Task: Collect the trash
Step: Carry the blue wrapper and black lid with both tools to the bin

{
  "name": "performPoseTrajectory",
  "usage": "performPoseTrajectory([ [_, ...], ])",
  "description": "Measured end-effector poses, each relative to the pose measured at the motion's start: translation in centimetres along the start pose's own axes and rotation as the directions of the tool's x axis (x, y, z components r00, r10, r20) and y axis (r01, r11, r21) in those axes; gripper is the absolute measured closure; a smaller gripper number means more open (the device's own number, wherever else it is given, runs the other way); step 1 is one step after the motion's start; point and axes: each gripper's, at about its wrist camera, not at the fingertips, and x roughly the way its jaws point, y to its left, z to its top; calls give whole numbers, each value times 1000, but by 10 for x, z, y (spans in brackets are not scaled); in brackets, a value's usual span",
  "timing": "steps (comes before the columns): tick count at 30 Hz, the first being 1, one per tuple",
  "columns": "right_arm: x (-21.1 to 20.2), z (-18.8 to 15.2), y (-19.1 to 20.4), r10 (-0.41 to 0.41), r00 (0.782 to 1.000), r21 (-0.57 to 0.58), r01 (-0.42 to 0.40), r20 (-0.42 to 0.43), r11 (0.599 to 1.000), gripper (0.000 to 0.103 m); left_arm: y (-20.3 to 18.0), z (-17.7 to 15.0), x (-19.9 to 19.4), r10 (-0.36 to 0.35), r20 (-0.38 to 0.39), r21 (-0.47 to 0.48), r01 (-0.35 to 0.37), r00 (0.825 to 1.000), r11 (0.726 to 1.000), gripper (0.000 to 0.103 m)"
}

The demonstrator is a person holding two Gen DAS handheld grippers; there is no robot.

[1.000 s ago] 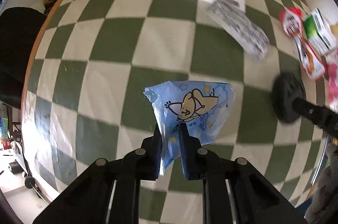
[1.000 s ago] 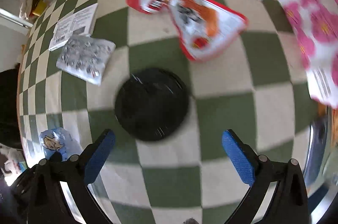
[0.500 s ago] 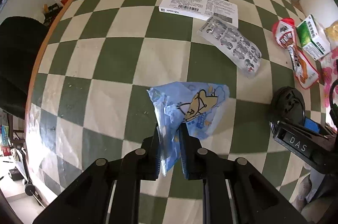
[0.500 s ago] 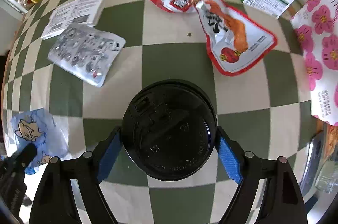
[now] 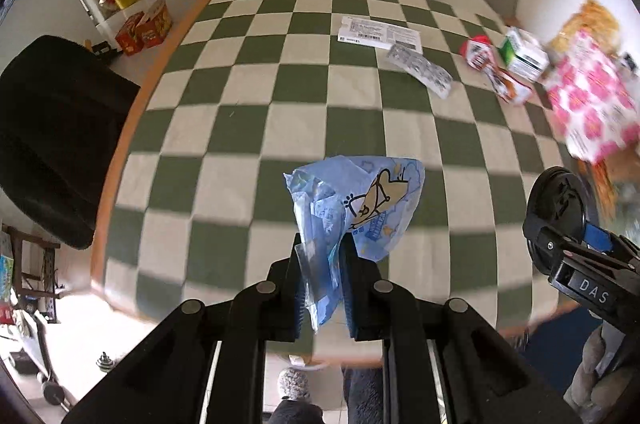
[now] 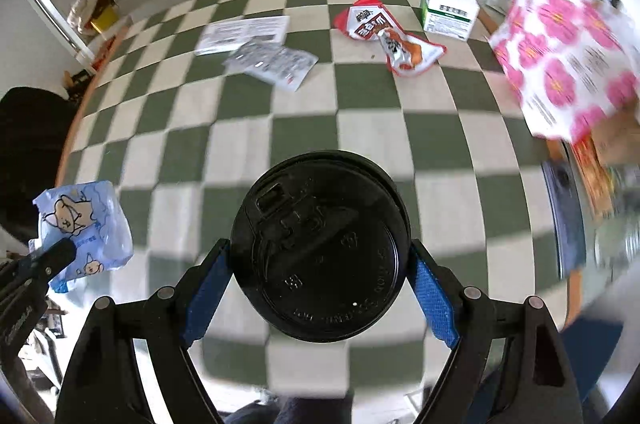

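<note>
L gripper [image 5: 322, 272] is pinching blue wrapper [image 5: 356, 204] shut; R gripper [image 6: 320, 278] is clamping black cup lid [image 6: 320, 244] — both are hanging above tabletop [image 5: 304, 96]. Remaining trash — red packet [image 6: 394, 38] etc — is lying far side, nearer R.

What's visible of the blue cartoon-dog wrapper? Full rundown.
The crinkled light-blue plastic wrapper carries a cartoon dog print and blue lettering. It looks thin, glossy and empty, creased into folds. The left hand-held gripper is shut on its lower end, its black fingers pinching the film, so the wrapper sticks up and fans out beyond the fingertips, in front of the green-and-white checked tablecloth. Only the gripper touches it. The right wrist view shows it at far left.
</note>
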Motion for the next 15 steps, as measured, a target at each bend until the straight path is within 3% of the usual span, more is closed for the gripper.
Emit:
performPoseTrajectory([
  [4,-39,-80,16,22,1000,54,-22,13,998,16,31,-57,-29,-44,3,24,44,999,999,91],
  [8,-56,-166,30,72,996,125,-65,-48,990,16,59,-116,-39,-79,-53,27,80,995,996,91],
  [12,-43,-235,36,113,984,179,-87,-138,980,16,76,-174,-15,-98,-175,28,105,980,994,91],
  [15,-11,-278,34,158,964,237,-106,-215,966,16,84,-208,29,-123,-285,-15,124,950,992,91],
])
